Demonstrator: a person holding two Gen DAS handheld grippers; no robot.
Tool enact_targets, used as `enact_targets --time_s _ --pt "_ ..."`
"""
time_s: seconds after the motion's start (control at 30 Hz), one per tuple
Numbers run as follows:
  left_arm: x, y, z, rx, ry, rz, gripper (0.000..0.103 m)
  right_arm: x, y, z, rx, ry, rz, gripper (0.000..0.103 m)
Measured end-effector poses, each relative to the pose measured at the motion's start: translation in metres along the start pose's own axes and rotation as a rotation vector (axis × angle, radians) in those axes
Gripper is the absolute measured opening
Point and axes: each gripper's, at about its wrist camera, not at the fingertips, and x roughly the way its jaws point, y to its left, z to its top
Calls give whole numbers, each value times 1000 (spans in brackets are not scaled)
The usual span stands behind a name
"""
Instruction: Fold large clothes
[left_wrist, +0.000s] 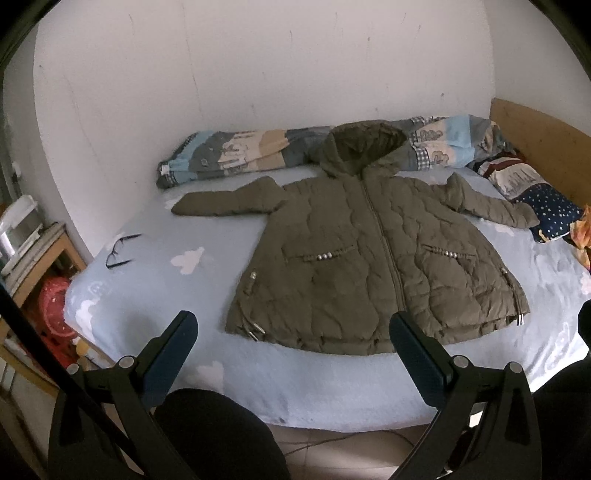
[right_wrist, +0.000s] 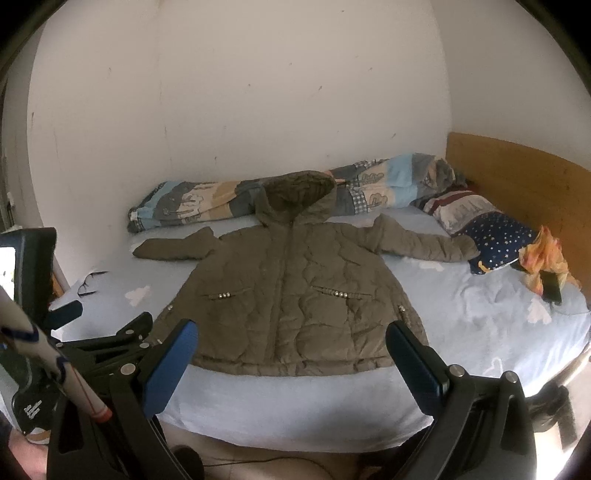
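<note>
The bed (left_wrist: 258, 387) fills the space ahead of both tongs, its near edge running crosswise just beyond the fingertips. On it the jacket (left_wrist: 369, 266) lies flat and zipped, face up, straight ahead of both tongs: hem nearest them, hood (left_wrist: 364, 149) farthest, so its long axis runs directly away from the tongs while the sleeves stretch out crosswise.

From the left gripper (left_wrist: 293, 328) the hem sits ahead and slightly toward the right, and the left sleeve (left_wrist: 229, 201) reaches out well forward on the left. From the right gripper (right_wrist: 291, 339) the hem lies just past the fingertips, nearly centred, with the right sleeve (right_wrist: 424, 243) forward on the right. Each sleeve therefore looks nearer to the tongs on its own side, which suits a first fold of sleeves inward over the body.

Both pairs of tongs stand wide apart and hold nothing, and neither touches the cloth.

A pair of glasses (left_wrist: 120, 249) lies forward on the left, well apart from the jacket.
</note>
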Motion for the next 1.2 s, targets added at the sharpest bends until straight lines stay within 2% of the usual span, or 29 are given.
enact_targets --time_s 0.2,0.97,1.2 --pt "6 2 -1 4 19 -16 103 9 5 -4 6 23 -28 103" --pt "17 2 -6 -6 55 -5 103 31 11 -10 6 90 -29 103" --pt "17 0 -7 1 60 -5 103 34 6 -12 9 104 -65 103"
